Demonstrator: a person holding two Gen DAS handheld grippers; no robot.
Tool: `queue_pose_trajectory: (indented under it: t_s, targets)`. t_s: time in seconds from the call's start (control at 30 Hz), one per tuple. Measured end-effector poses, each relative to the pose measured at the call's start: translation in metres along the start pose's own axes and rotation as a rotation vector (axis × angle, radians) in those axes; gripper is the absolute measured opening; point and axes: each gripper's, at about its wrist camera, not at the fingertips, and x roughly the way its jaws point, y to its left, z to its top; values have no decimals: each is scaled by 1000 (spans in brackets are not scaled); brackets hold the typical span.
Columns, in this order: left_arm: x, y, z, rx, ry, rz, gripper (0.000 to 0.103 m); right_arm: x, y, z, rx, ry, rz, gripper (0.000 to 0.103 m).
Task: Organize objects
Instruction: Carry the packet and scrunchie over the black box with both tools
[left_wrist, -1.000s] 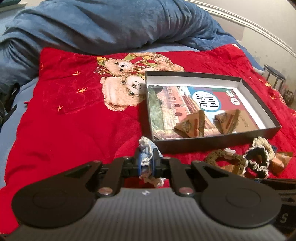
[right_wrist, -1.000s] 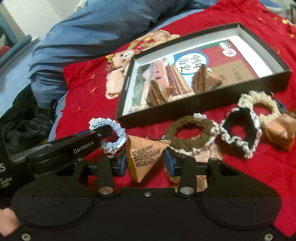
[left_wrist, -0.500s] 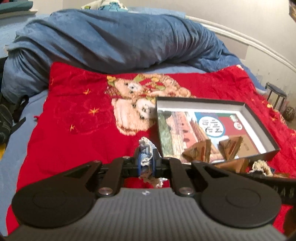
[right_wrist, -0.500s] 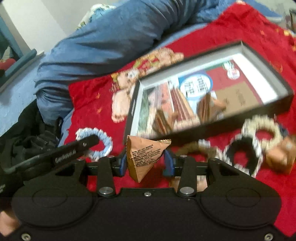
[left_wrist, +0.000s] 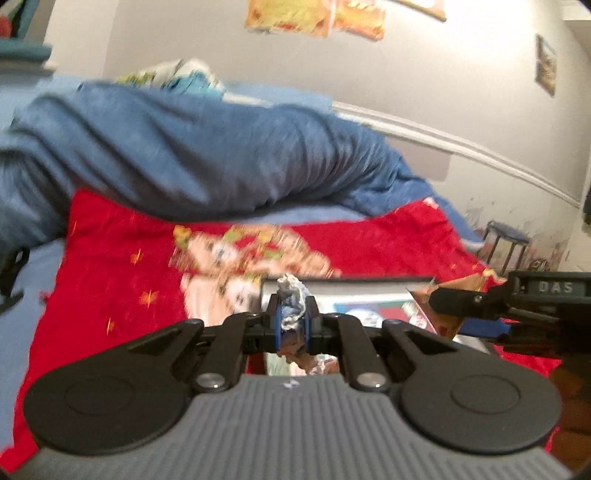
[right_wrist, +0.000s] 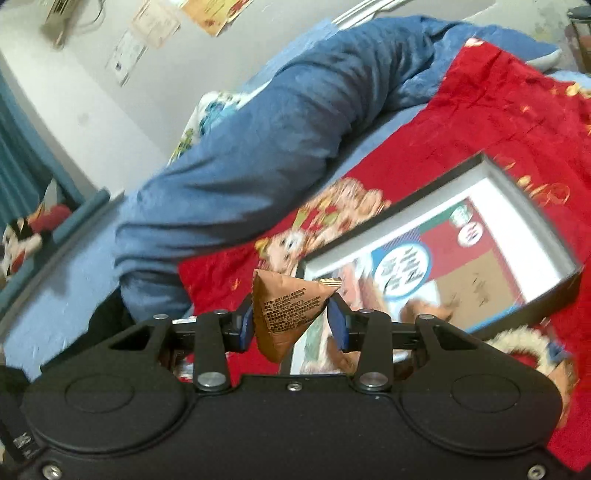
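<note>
My left gripper (left_wrist: 291, 320) is shut on a blue and white scrunchie (left_wrist: 292, 295) and holds it up over the near left corner of the black box (left_wrist: 373, 280). My right gripper (right_wrist: 291, 317) is shut on a brown triangular snack packet (right_wrist: 284, 314), lifted above the near left part of the same box (right_wrist: 436, 192). The right gripper with its packet also shows at the right of the left wrist view (left_wrist: 461, 301). Inside the box a brown packet (right_wrist: 424, 308) lies on the printed bottom. A cream scrunchie (right_wrist: 517, 341) lies in front of the box.
The box sits on a red teddy-bear blanket (left_wrist: 122, 266) over a bed. A bunched blue duvet (left_wrist: 184, 155) lies behind it. A small stool (left_wrist: 506, 243) stands by the wall at the right. A dark bag (right_wrist: 110, 314) lies at the bed's left.
Both grippers have risen and tilted up with their loads, so the box sits lower in both views. The right gripper has come in beside the left one.
</note>
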Motion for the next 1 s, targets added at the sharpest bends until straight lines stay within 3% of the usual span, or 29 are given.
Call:
queue_pose_trajectory:
  t_s: [0.1, 0.53, 0.83, 1.0]
  targets:
    - [-3, -9, 9, 31, -53, -19, 15, -4, -9, 13, 12, -21, -11, 39]
    - [32, -39, 37, 95, -111, -60, 15, 13, -28, 47, 36, -87, 12, 39]
    - [63, -30, 35, 35, -114, -40, 15, 56, -33, 49, -57, -71, -68, 39]
    - [83, -9, 22, -37, -100, -78, 15, 82, -33, 37, -120, -38, -106, 39]
